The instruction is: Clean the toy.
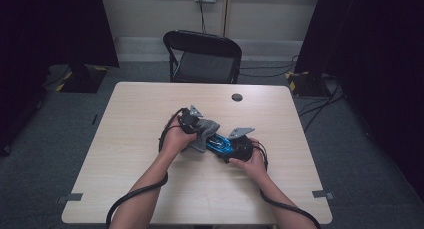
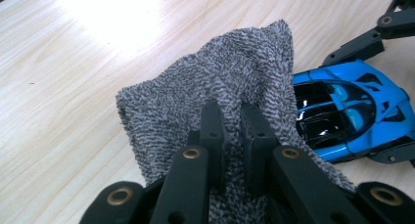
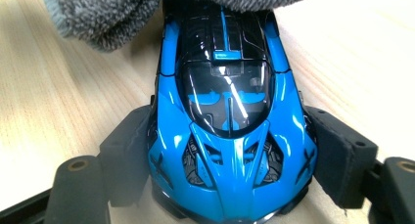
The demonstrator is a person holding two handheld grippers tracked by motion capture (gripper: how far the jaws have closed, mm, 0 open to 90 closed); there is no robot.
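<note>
The left claw (image 2: 230, 131) is pinched tight on a grey cloth (image 2: 215, 87), which drapes over one end of the blue toy car (image 3: 230, 121). The right claw (image 3: 230, 155) clamps the car's sides at mid-surface (image 1: 150, 104). A black chair (image 1: 205, 56) stands behind the surface and a small dark disc (image 1: 237, 97) lies near its far edge.

1. Dim and soft throughout the high view, with dark curtains (image 1: 45, 29) black at both sides and fine detail lost.
2. Evenly lit on the pale table (image 1: 200, 189), under faint shadows beside the hands.
3. Blown out to white glare on the wood in the left gripper view, top centre.
4. Sharp on the grey cloth (image 2: 220, 82); slightly blurred on the near tool links.
5. Streaked with bright reflections across the blue toy car (image 3: 230, 116) roof.
6. Overexposed at the right gripper view's upper right.
</note>
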